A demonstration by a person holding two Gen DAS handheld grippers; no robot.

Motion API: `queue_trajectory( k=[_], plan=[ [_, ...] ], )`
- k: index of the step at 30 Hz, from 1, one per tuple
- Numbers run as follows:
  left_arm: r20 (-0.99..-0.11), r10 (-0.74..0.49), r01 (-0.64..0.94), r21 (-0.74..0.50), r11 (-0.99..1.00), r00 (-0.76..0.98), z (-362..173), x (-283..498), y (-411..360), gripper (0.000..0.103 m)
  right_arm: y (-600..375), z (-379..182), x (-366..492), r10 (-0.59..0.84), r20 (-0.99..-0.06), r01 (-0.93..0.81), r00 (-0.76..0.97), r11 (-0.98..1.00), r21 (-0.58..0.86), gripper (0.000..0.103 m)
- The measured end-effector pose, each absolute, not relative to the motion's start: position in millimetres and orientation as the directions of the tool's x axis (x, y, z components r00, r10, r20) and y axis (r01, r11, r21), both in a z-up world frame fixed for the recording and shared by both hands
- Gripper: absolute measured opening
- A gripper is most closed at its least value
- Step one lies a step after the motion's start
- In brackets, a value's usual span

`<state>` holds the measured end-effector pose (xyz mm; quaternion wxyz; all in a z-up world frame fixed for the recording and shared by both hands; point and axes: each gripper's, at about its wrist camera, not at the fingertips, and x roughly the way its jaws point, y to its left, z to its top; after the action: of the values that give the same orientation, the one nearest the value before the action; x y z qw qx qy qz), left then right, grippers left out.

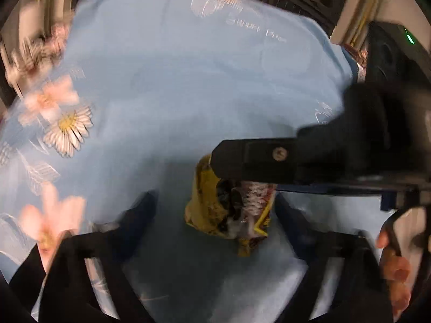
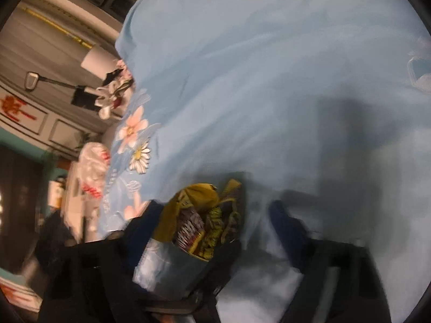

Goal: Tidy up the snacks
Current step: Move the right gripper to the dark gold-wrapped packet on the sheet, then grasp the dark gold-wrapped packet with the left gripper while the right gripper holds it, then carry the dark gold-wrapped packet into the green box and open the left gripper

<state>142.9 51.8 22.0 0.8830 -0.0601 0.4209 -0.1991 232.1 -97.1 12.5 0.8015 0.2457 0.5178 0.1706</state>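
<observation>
A crumpled yellow snack packet (image 1: 229,207) lies on a light blue cloth (image 1: 175,80) printed with flowers. My left gripper (image 1: 215,199) straddles it, and cloth shows between its left finger and the packet, so it is open. From the right, the right gripper's black finger (image 1: 256,158) reaches over the packet's top end. In the right wrist view the packet (image 2: 199,215) sits close to the left finger of my right gripper (image 2: 214,206), with a clear gap to the right finger. That gripper is open too. Both views are blurred.
The cloth (image 2: 269,80) ends at the left, where a white plastic bag (image 2: 91,167) and other clutter sit beyond its edge. A person's hand (image 1: 393,269) holds the right gripper's handle at the lower right. Printed daisies (image 1: 67,129) mark the cloth's left side.
</observation>
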Motion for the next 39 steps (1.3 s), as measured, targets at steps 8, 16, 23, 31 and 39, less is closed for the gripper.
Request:
queue_trajectory(
  k=[8,16,23,31,39],
  plan=[
    [-0.722,-0.375,0.339,-0.204,0.919,0.582,42.9,131.1,58.1,0.044,-78.5,11.4,234.3,0.572,-0.722,-0.117,0.389,0.808,0.577,0.034],
    [-0.702,-0.369,0.402,-0.128,0.907,0.609,86.0,87.1,27.9,0.044,-98.5,35.5,186.1,0.584,-0.669,-0.125,0.460,0.788,0.602,0.032],
    [-0.660,-0.460,0.512,-0.130,0.849,0.594,127.7,21.5,-60.6,0.044,-173.7,86.2,99.8,0.508,-0.647,-0.074,0.568,0.815,0.574,0.032],
    [-0.670,-0.531,0.603,-0.153,0.783,0.520,140.6,-29.8,-156.2,0.044,-271.7,112.2,15.9,0.414,-0.636,0.038,0.651,0.819,0.573,0.032],
    [-0.696,-0.559,0.646,-0.177,0.743,0.451,124.7,-63.2,-219.7,0.044,-347.9,106.8,-31.1,0.358,-0.615,0.122,0.703,0.790,0.600,0.032]
  ],
)
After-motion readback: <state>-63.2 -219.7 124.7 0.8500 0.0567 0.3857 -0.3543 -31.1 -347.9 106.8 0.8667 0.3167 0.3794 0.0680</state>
